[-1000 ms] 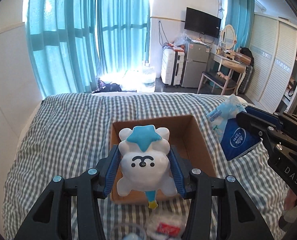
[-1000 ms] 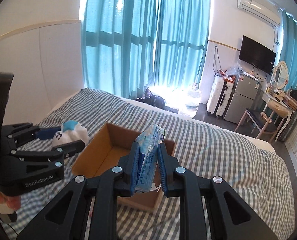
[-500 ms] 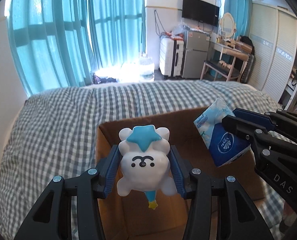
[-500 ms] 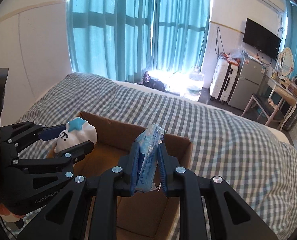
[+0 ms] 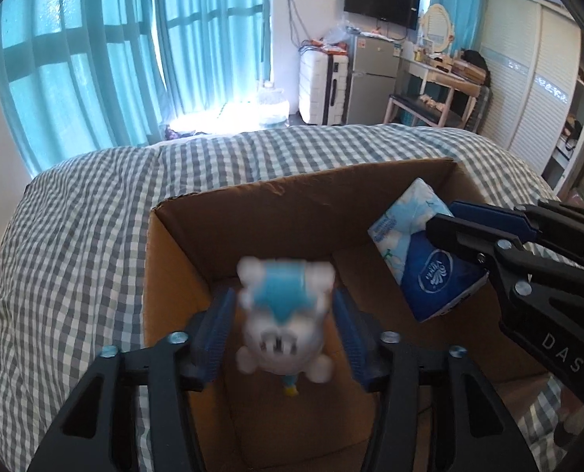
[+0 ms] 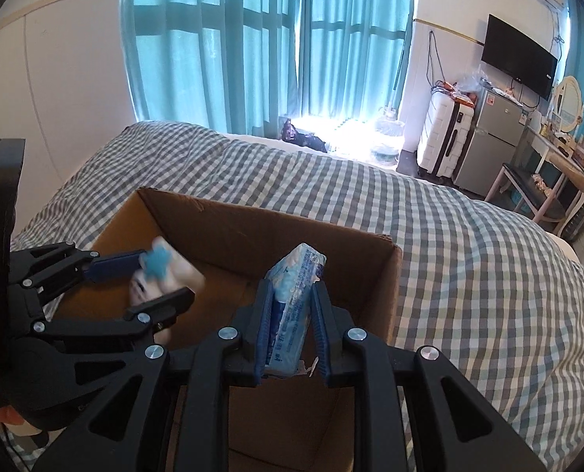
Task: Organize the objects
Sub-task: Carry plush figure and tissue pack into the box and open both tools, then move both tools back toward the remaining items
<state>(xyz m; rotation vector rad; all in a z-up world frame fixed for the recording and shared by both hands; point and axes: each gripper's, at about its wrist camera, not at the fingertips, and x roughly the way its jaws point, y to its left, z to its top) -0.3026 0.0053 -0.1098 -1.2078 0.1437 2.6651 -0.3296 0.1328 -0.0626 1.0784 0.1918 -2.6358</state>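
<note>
A white plush toy (image 5: 280,322) with a blue star on its head shows blurred between the blue pads of my left gripper (image 5: 284,299), over the open cardboard box (image 5: 292,204). The left jaws are opening and the pads stand clear of the toy's sides. In the right wrist view the toy (image 6: 158,265) is inside the box (image 6: 272,220), between the fingers of the left gripper (image 6: 166,275). My right gripper (image 6: 290,295) grips a blue and white tissue pack (image 6: 297,271) upright over the box's right half. Its jaws are starting to open, with the pads still against the pack (image 5: 421,259).
The box lies on a bed with a grey-checked cover (image 5: 75,236). Teal curtains (image 5: 115,59) hang beyond the bed's far end. A white suitcase (image 5: 323,86), a small fridge (image 5: 374,78), a desk and a chair (image 5: 421,106) stand along the far wall.
Both grippers have sunk into the box. The left jaws have spread off the toy, which now blurs and sits lower between them. The tissue pack stays in the right gripper.
</note>
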